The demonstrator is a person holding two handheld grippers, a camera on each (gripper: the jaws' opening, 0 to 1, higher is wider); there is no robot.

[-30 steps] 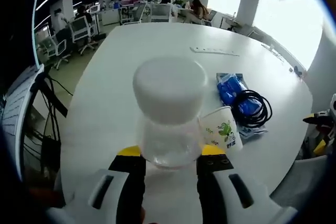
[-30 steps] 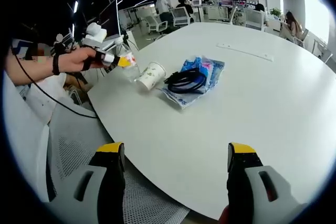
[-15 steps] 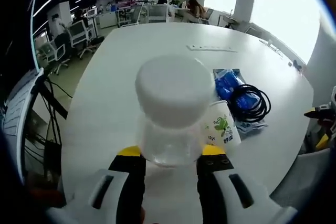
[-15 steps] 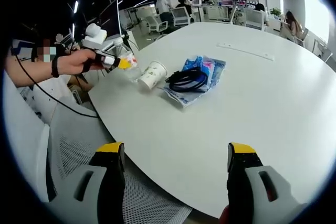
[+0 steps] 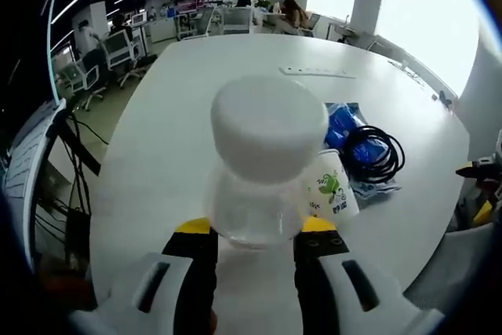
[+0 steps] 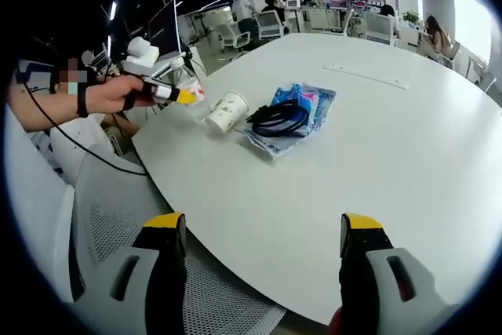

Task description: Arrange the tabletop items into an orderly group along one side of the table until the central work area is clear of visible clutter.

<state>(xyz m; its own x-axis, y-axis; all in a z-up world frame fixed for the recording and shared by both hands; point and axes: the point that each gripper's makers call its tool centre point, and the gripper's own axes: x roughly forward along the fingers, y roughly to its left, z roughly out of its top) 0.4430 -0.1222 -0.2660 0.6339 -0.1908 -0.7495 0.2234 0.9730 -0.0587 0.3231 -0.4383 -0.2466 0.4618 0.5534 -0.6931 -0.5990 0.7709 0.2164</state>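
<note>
Left claw (image 5: pixel 255 247) is clenched on a clear plastic bottle (image 5: pixel 257 174) with a white cap, yellow-tipped jaws pressing its lower sides; the bottle is tilted, cap toward the camera. Seen from the right gripper view, the left claw (image 6: pixel 182 95) sits at the desk's near-left edge, held by a hand (image 6: pixel 110 96).

Just right of the bottle, touching or nearly so: a paper cup (image 5: pixel 332 188) on its side, green print visible. Past the cup, further right: a black coiled cable (image 5: pixel 374 156) lying on a blue packet (image 5: pixel 342 127). A thin white strip (image 5: pixel 317 73) lies ahead, well apart from the group.

Right claw (image 6: pixel 265 241) is released, jaws wide apart, nothing between them, hovering over the desk's near rim. The desk (image 6: pixel 392 147) surface ahead and to its right is bare white, open room to the far edge. A mesh chair (image 6: pixel 102 202) sits left of and below the rim. The cup, cable and packet cluster lies ahead-left of the right claw, close to the desk's left edge.
</note>
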